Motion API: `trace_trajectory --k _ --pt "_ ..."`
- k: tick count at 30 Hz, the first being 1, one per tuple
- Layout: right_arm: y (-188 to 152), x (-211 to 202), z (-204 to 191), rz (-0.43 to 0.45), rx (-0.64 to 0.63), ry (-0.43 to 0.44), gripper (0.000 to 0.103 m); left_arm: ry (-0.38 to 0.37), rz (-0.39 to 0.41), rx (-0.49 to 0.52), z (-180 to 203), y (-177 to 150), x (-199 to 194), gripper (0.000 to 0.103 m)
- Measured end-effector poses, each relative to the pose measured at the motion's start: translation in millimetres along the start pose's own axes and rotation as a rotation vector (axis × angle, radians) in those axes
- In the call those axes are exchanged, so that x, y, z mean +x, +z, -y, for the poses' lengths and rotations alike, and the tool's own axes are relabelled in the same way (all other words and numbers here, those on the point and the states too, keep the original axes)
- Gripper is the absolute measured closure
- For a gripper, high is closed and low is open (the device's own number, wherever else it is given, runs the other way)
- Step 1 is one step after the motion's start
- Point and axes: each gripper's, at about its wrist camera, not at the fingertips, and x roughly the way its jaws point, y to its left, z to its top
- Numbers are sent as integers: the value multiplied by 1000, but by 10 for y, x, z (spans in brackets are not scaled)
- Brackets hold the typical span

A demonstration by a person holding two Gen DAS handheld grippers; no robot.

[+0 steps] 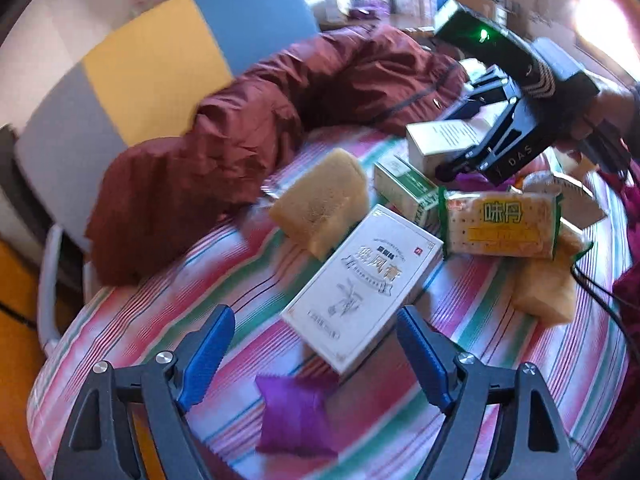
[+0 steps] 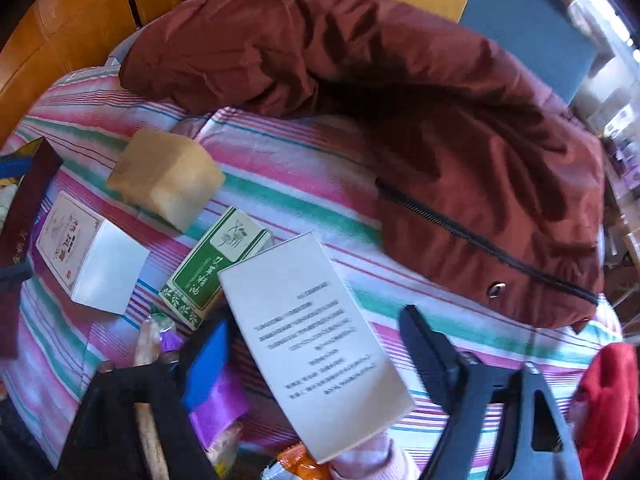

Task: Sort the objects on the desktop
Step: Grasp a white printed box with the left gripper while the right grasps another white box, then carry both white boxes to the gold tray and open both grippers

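My left gripper [image 1: 316, 336] is open and empty above the striped cloth, with a white medicine box [image 1: 362, 280] just beyond its blue fingers and a purple sachet [image 1: 296, 412] below. A yellow sponge [image 1: 324, 200], a green-and-white box [image 1: 404, 188] and a cracker pack [image 1: 500, 224] lie farther out. My right gripper [image 2: 316, 344] is open around a tall white box [image 2: 316, 344] with printed text; the box lies between the fingers, neither pad pressing it. The right gripper also shows in the left wrist view [image 1: 460, 162], at the same white box [image 1: 436, 140].
A dark red jacket [image 2: 400, 112] lies bunched across the far side of the cloth. A second yellow sponge [image 1: 548, 280] sits at the right. A dark maroon box [image 2: 24, 208] lies at the left edge, a red object [image 2: 608, 400] at the right. A black cable [image 1: 600, 292] runs down the right side.
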Motion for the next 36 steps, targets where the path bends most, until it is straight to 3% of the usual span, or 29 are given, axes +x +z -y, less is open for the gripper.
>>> trace_trajectory --k 7,8,9,14,19,23,30,36 --pt "-100 60 -32 -12 -4 5 50 -85 -41 35 15 75 367 17" --pt "-112 60 -35 -10 -4 1 51 -100 -53 18 7 78 409 29" --pt "-131 45 -35 -1 4 -4 52 -108 -54 -7 -1 74 427 34" --pt "-200 -132 -8 46 63 -18 52 -101 -14 -86 36 10 305 48" --pt "-270 -458 2 121 114 -74 52 -124 35 -203 44 -89 31 50" --pt "-276 -775 -25 186 142 -97 52 -94 103 -241 109 -146 -298 51" --pt "-433 -1160 -423 286 154 -32 52 -47 195 -308 246 -359 -789 51" --pt "-530 -1286 -976 324 114 46 52 -7 264 -434 232 -727 -1257 51"
